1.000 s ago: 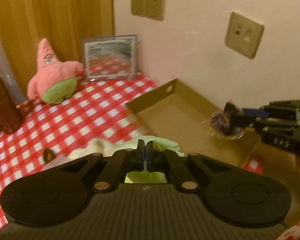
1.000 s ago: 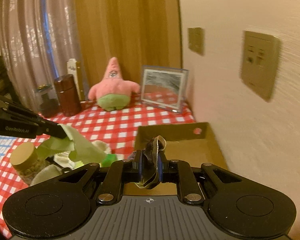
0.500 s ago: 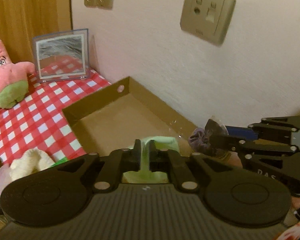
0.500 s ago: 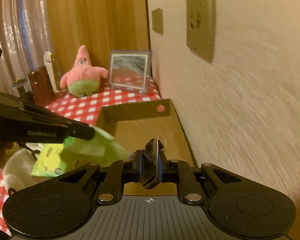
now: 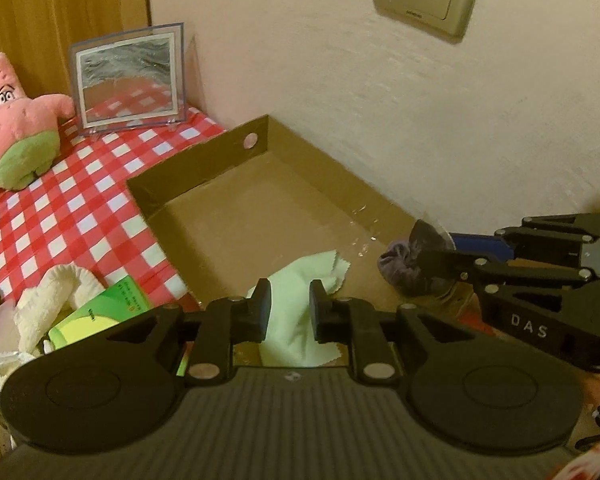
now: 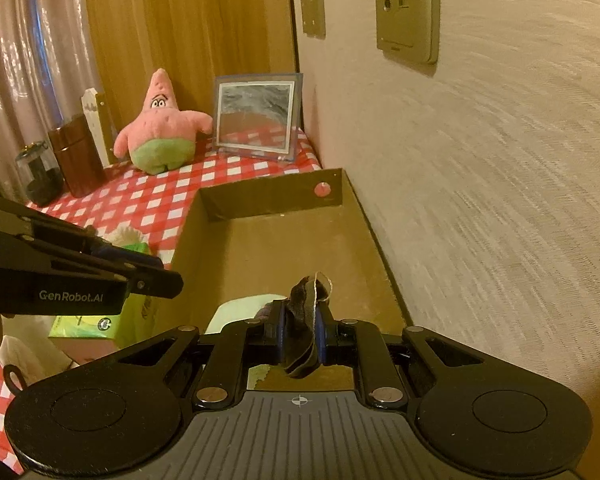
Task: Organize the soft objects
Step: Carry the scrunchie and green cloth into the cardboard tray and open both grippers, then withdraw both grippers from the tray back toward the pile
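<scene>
While both grippers hung over the near end of the box, the scene stood thus:
Tablecloth (image 5: 71,204): red and white check, its near part hidden behind the grippers.
Cardboard box (image 5: 203,168): shallow, open-topped, against the wall on the right; near wall cut off by the gripper bodies.
Starfish plush (image 6: 159,128): pink and green, upright at the far end, well apart from the box.
Picture frame (image 5: 129,80): leaned near the far wall, right of the plush.
Left gripper (image 5: 289,308): jaws parted, holding nothing.
Pale green cloth (image 5: 300,300): lay loose on the box floor, between the parted fingers; lower edge hidden.
Right gripper (image 6: 300,332): clamped on the dark scrunchie (image 6: 302,336).
White fluffy item (image 5: 55,300): left of the box, partly covered, kind unclear.
</scene>
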A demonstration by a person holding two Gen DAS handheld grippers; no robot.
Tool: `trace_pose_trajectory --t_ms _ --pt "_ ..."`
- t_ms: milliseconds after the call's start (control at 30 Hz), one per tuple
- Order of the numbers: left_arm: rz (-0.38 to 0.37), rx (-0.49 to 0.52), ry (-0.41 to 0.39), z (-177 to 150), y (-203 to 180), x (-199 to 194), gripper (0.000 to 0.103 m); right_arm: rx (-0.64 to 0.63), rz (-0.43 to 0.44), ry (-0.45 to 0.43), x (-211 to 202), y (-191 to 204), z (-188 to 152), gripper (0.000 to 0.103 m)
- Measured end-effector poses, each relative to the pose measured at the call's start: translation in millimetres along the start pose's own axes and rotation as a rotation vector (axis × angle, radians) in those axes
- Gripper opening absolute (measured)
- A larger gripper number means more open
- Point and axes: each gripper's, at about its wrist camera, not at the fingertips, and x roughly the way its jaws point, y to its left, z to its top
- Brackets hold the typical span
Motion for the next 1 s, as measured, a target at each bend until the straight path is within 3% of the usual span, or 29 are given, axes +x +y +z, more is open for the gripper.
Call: trace_pose_trajectory --t_ms 500,600,633,667,1000 --pt "0.048 -0.012 -0.006 -5.3 4.7 -4.5 0.022 0.009 -0.011 0.004 6.9 5.7 4.8 0.016" --pt "0.062 -0.008 -0.014 -5.8 4.4 -6.6 0.032 0.038 -0.012 -0.001 8.3 2.1 4.8 0.042" --pt "0.065 -0.008 -0.016 -6.2 4.3 -7.6 0.033 0.048 -0.009 -0.009 8.0 0.9 5.1 0.056" --pt "0.065 -0.008 -0.017 -6.1 4.5 -8.2 0.033 0.060 -0.005 -0.017 6.7 -0.6 4.5 0.059" --pt "0.077 -0.012 -0.037 -7.8 7.7 -21.9 0.034 0.042 -0.021 -0.025 -4.6 2.2 2.1 0.059"
